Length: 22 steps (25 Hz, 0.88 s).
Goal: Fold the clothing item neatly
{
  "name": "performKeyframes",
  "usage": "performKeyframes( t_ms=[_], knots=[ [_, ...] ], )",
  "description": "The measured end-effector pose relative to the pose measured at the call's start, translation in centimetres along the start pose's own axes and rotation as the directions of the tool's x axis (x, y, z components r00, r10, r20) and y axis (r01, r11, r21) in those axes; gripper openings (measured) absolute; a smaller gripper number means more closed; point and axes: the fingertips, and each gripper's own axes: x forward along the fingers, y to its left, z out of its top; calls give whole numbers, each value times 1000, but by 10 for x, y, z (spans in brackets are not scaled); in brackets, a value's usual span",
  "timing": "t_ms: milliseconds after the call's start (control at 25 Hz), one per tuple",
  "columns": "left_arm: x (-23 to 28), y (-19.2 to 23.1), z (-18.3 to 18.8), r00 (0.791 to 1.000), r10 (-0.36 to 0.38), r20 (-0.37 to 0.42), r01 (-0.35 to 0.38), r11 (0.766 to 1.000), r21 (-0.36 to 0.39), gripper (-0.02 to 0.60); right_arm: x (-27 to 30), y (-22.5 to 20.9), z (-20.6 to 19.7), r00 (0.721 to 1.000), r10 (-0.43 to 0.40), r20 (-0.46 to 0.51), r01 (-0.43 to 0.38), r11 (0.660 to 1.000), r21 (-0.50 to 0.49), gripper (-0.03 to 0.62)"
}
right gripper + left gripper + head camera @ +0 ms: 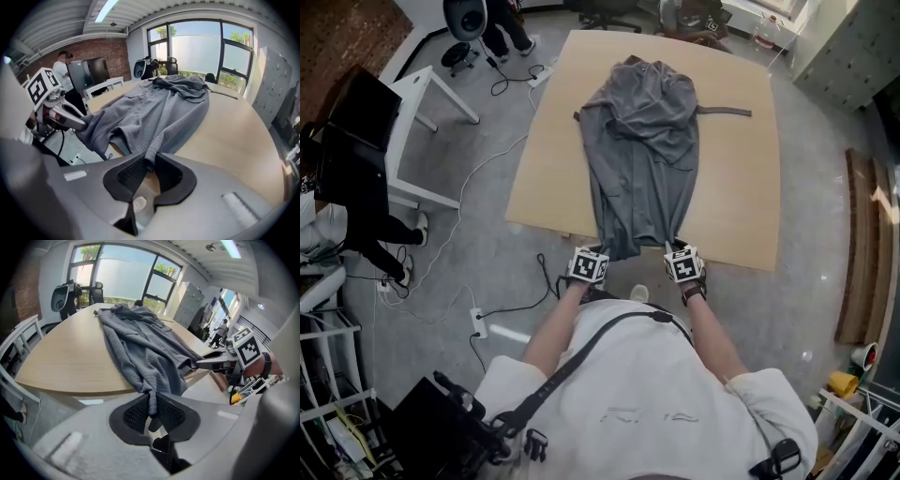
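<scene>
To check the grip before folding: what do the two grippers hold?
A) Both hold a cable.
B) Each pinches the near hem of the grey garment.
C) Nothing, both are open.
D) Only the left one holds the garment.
B: the left gripper and the right gripper each have the grey garment clamped between the jaws.

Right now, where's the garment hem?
Head view, lower centre: the hem of the grey garment hangs off the table at its near edge, pinched by the left gripper and right gripper.

Bright daylight from windows (201, 44); fisheye warp, dark vignette at edges
</scene>
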Motion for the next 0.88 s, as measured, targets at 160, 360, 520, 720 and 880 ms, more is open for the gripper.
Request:
performKeyframes(
  t_ms=[160, 360, 520, 720, 880],
  knots=[
    [-26, -32, 11, 995, -8, 99, 11, 1000, -23, 38, -41, 9, -1, 988, 102, 113, -104, 995, 9, 48],
    [-34, -73, 45, 977, -26, 211, 37, 998, -47, 38, -65, 17, 17, 967, 167, 194, -174, 985, 19, 48],
    [-67, -88, 77, 947, -53, 316, 78, 995, -66, 37, -91, 33, 53, 933, 259, 250, -265, 964, -9, 48],
    [-125, -88, 112, 895, -50, 442, 90, 993, -70, 35, -130, 47, 96, 901, 318, 293, -322, 946, -38, 48],
    [-162, -105, 123, 858, -66, 509, 119, 990, -72, 35, -170, 53, 108, 875, 335, 350, -346, 938, -32, 48]
  ],
)
